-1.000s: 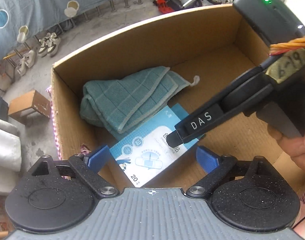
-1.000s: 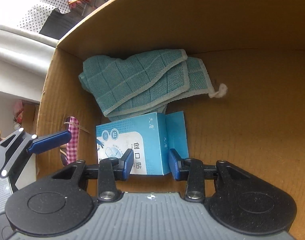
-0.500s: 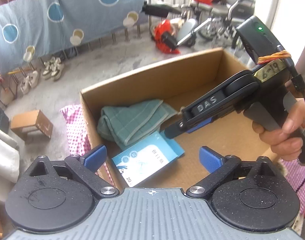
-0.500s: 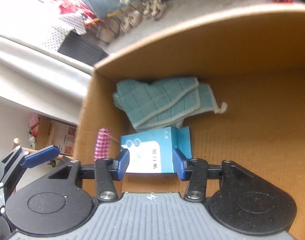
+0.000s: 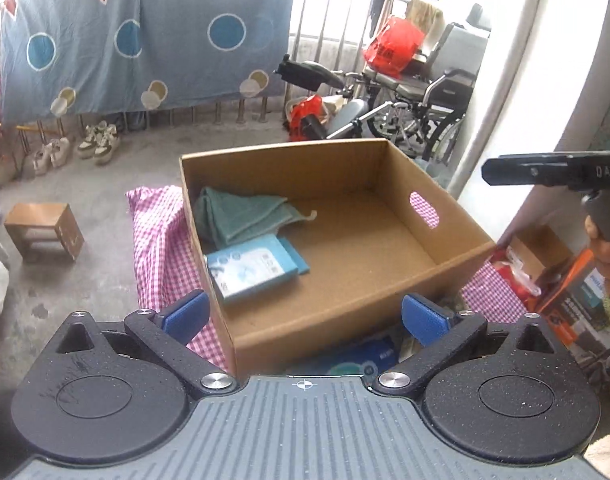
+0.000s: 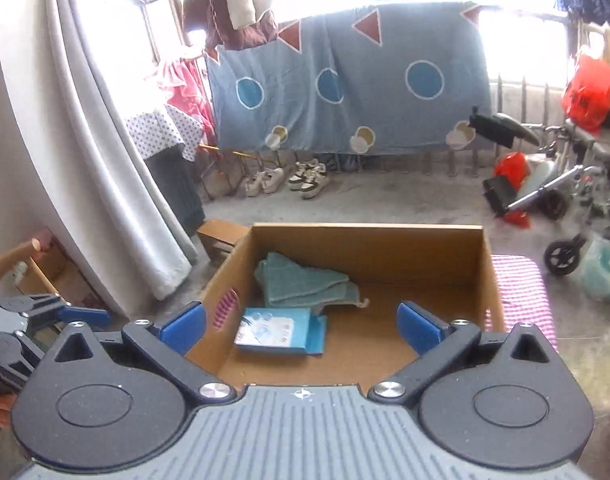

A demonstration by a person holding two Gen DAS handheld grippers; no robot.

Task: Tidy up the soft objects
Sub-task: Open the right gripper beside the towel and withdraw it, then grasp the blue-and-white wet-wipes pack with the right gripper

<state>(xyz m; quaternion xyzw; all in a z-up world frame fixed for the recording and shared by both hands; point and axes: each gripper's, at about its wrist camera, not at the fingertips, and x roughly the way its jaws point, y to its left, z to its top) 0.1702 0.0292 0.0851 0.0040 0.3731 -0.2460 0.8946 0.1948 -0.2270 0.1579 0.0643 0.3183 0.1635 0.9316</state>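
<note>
A cardboard box (image 5: 345, 300) sits on pink checkered cloth (image 5: 157, 248).

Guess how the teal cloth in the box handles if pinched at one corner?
Probably floppy: the teal cloth lies folded in loose layers, so a corner pinch would likely unfold it. Likely light. Its woven surface should grip pads well.

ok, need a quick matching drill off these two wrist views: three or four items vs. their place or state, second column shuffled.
Items:
1. teal towel
2. light blue packet
3. cardboard box
4. right tool

Place or state:
A. open, nothing between its pads
B. folded, in the box's far corner
C. sits on pink checked cloth
D. lies flat on the box floor, nearer than the towel

Pairs: 1-B, 2-D, 3-C, 4-A
</note>
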